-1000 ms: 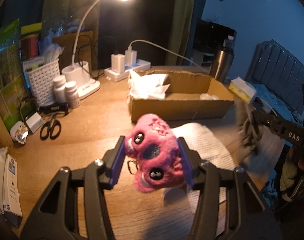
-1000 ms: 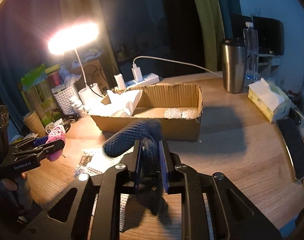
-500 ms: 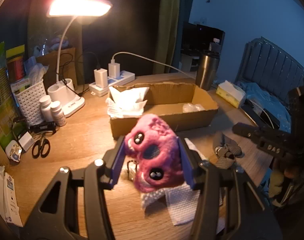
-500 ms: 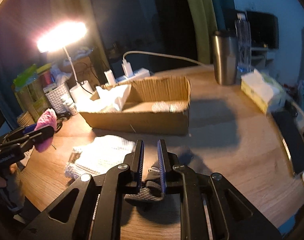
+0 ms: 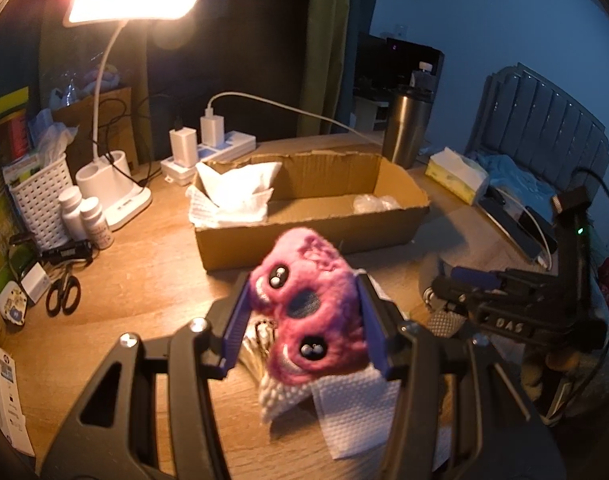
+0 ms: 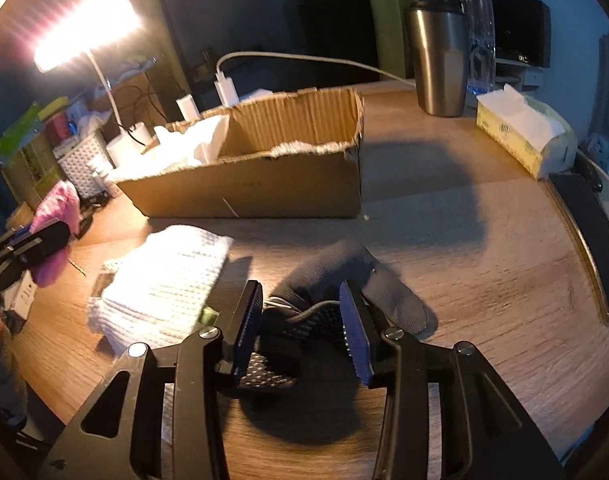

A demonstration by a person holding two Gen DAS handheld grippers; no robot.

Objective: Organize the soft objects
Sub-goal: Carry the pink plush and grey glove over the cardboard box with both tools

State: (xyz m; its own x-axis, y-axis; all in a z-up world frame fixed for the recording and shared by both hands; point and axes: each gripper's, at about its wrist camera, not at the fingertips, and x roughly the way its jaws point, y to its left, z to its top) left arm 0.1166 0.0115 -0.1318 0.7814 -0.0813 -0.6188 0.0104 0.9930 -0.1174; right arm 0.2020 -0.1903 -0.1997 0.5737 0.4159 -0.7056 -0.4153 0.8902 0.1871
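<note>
My left gripper (image 5: 304,320) is shut on a pink plush toy (image 5: 308,308) with black bead eyes, held above the wooden table in front of a cardboard box (image 5: 304,236). In the right wrist view the toy (image 6: 58,216) shows at the far left. My right gripper (image 6: 300,324) is low over the table and its jaws are opening. A dark mesh glove (image 6: 344,280) lies on the table between its pads, which stand apart from it. A white knitted cloth (image 6: 164,280) lies left of the glove. White cloth (image 5: 236,192) sits in the box's left end.
A lit desk lamp (image 5: 128,4), a power strip (image 5: 208,152), a white basket (image 5: 40,196), pill bottles (image 5: 84,216) and scissors (image 5: 62,292) stand at the left. A steel tumbler (image 6: 438,56) and a tissue pack (image 6: 520,132) stand right of the box. A phone (image 6: 588,240) lies near the right edge.
My right gripper came down to the table with the dark glove, and its jaws have parted from it. My left gripper, holding the pink toy, has drawn back slightly from the box.
</note>
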